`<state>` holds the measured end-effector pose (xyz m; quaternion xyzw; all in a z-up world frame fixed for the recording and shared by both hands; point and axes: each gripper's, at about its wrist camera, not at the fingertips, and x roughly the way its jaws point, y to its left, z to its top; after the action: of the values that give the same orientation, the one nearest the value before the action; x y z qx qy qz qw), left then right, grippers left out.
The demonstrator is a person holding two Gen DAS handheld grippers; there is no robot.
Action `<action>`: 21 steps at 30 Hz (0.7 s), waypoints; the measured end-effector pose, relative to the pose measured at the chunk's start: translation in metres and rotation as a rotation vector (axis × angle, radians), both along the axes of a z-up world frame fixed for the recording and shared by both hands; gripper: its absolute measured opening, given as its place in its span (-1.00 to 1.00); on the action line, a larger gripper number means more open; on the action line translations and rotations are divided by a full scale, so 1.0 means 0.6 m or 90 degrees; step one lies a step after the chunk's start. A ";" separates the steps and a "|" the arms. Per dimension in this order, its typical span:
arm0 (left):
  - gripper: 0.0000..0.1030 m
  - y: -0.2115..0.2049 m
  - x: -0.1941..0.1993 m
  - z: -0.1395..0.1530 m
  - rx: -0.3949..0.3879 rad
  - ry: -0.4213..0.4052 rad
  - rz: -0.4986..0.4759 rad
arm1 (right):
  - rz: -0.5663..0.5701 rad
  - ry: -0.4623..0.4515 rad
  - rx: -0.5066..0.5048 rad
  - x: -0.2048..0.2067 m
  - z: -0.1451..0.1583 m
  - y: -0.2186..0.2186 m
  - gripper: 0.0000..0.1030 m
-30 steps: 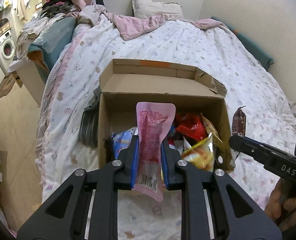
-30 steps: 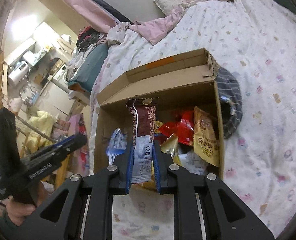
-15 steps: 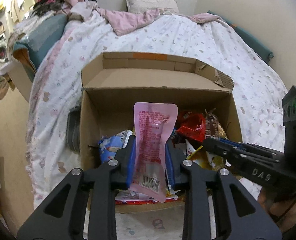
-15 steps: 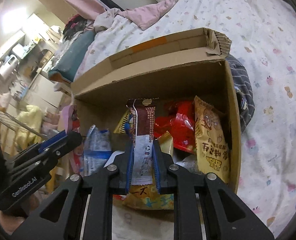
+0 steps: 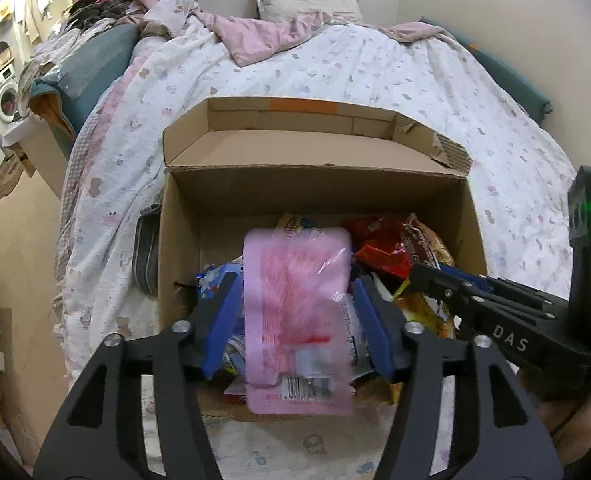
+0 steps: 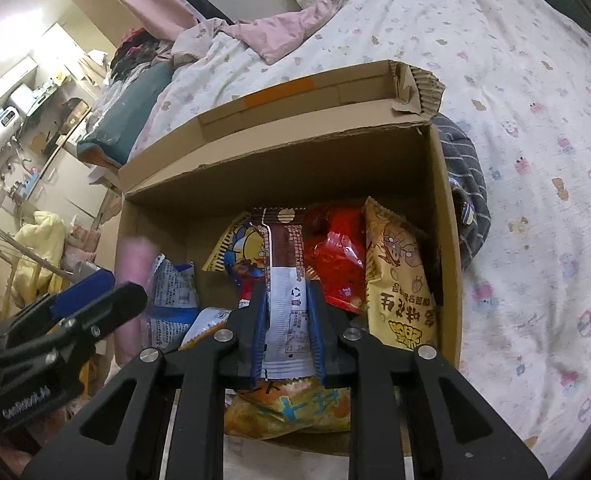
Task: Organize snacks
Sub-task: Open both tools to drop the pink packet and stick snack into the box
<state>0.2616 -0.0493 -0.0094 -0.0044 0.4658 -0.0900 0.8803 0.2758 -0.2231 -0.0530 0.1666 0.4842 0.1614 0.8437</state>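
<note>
An open cardboard box (image 5: 315, 172) (image 6: 279, 152) of snacks sits on the bed. Over its near left part my left gripper (image 5: 295, 284) has its jaws opening. A blurred pink packet (image 5: 297, 320) hangs between the blue pads, which stand clear of it on both sides. My right gripper (image 6: 287, 292) is shut on a brown-and-white snack bar (image 6: 285, 248), held upright over the box's middle. In the right wrist view the left gripper (image 6: 127, 296) and pink packet (image 6: 131, 264) show at the box's left. The right gripper (image 5: 419, 276) reaches in from the right in the left wrist view.
Inside the box lie a red packet (image 6: 335, 256), a tan packet (image 6: 395, 280), a blue-and-white packet (image 6: 171, 292) and a yellow cartoon packet (image 6: 239, 252). A dark striped cloth (image 6: 467, 200) lies against the box's outer side. A pink blanket (image 5: 263, 36) lies at the bed's head.
Both grippers came down closer over the box. The left jaws spread apart and the pink packet slipped lower, now blurred. The right gripper kept its hold on the bar.
</note>
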 end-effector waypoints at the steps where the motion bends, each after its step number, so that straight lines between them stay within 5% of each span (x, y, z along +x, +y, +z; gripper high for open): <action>1: 0.27 -0.002 -0.002 0.003 0.002 -0.005 -0.002 | 0.000 0.001 0.005 0.001 0.001 -0.001 -0.56; 3: 0.46 -0.006 -0.006 0.009 0.011 -0.019 -0.002 | 0.000 0.001 0.014 0.000 0.002 -0.002 -0.56; 8: 0.48 -0.007 -0.014 0.026 0.026 -0.055 -0.001 | -0.010 -0.015 0.038 -0.003 0.015 -0.013 -0.48; 10: 0.48 -0.002 -0.017 0.031 0.025 -0.066 0.008 | -0.013 -0.024 0.045 -0.004 0.021 -0.017 0.12; 11: 0.48 0.002 -0.018 0.034 0.026 -0.072 0.019 | -0.014 -0.029 0.051 -0.004 0.025 -0.019 0.25; 18: 0.50 0.033 -0.028 0.048 0.019 -0.103 0.079 | -0.031 -0.071 0.059 -0.016 0.054 -0.030 0.80; 21: 0.85 0.046 -0.036 0.056 0.005 -0.117 0.097 | -0.039 -0.091 0.061 -0.028 0.071 -0.037 0.97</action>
<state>0.2400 -0.0216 0.0241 -0.0282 0.3814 -0.0212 0.9237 0.2590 -0.2454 -0.0106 0.2093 0.4096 0.1701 0.8715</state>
